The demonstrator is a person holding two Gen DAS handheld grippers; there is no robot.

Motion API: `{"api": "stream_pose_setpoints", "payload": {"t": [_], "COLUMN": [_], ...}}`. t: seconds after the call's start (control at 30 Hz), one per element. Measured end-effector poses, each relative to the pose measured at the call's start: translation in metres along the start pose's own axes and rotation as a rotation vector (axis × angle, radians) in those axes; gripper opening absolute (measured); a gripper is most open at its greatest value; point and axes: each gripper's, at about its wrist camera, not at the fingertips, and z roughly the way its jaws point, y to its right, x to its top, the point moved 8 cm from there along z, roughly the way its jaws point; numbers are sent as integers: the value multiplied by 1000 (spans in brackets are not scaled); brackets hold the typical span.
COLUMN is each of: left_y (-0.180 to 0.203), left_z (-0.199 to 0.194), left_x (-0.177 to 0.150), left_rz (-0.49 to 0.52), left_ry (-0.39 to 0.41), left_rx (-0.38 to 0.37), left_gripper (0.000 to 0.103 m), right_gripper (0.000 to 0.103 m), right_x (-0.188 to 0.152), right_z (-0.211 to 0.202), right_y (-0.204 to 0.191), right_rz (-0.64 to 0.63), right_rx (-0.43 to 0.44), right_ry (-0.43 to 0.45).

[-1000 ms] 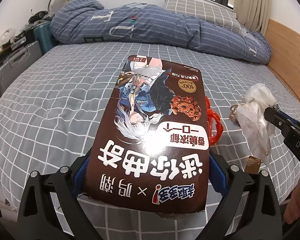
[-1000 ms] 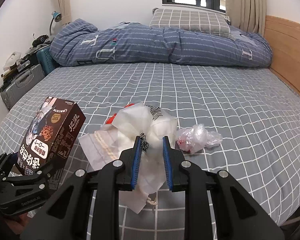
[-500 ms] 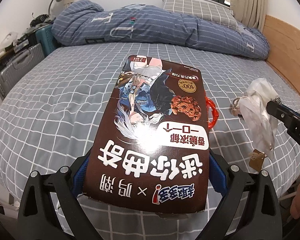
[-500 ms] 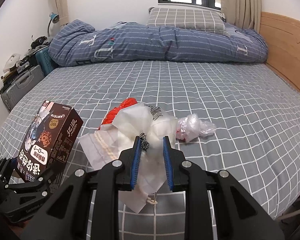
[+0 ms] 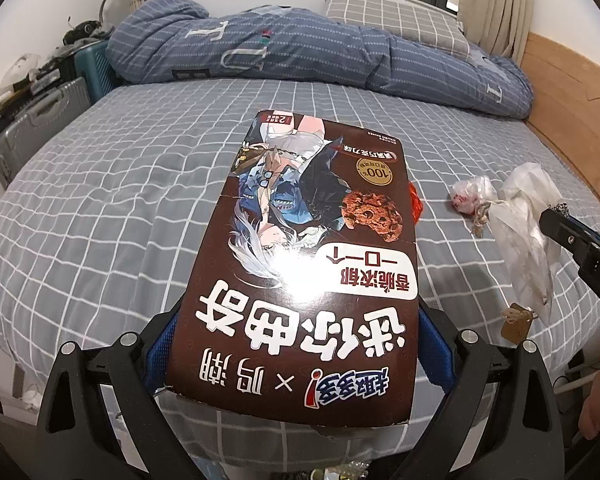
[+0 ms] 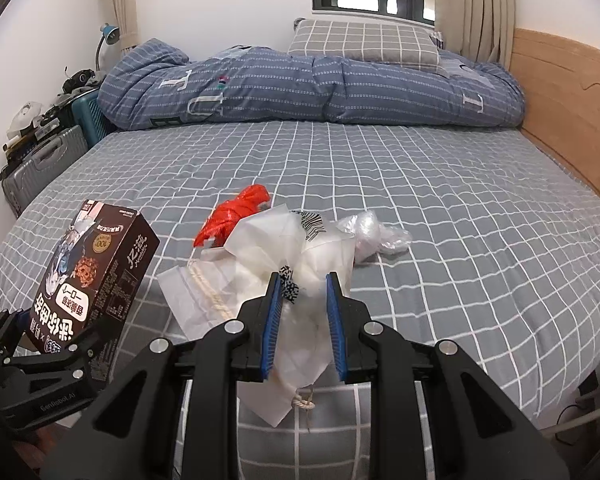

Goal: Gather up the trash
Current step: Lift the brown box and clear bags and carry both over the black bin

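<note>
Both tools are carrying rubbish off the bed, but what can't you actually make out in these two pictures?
- Red wrapper: left view, mostly behind the cookie box.
- Crumpled clear plastic: right view, partly behind the white bag.
- Bag contents: unreadable in either view.

Right gripper (image 6: 302,322) clamped on crumpled white paper bag (image 6: 300,264), blue pads pressing both sides; rope handle hangs below jaws. Left gripper (image 6: 40,364) at lower left grips brown cookie box (image 6: 96,276), box tilted. Red plastic wrapper (image 6: 236,216) lies on grey checked bedsheet (image 6: 460,240) behind bag; clear plastic wad (image 6: 374,232) just right of bag. Blue quilt (image 6: 320,88) and pillow (image 6: 364,44) at far edge
</note>
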Motion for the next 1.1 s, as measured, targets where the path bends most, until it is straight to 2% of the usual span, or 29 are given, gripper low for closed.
{"api": "stream_pose_setpoints", "payload": {"t": [0.47,0.8,1.1], "left_y": [3,-2,-2], "left_z": [-30,-47,-57], "left_x": [-25,-37,-58], "left_rz": [4,-10,-5], "left_ry": [2,1,-14], "left_rx": [-17,-20,-25], "left_gripper": [93,93,93], "right_gripper": [21,21,21], "right_x": [-23,-40,-63], "right_z": [-36,-52,-66], "right_y": [-1,-6,-3], "right_rz": [-39,-37,-37], "right_rx": [-23,10,7], "right_ry": [24,7,-13]}}
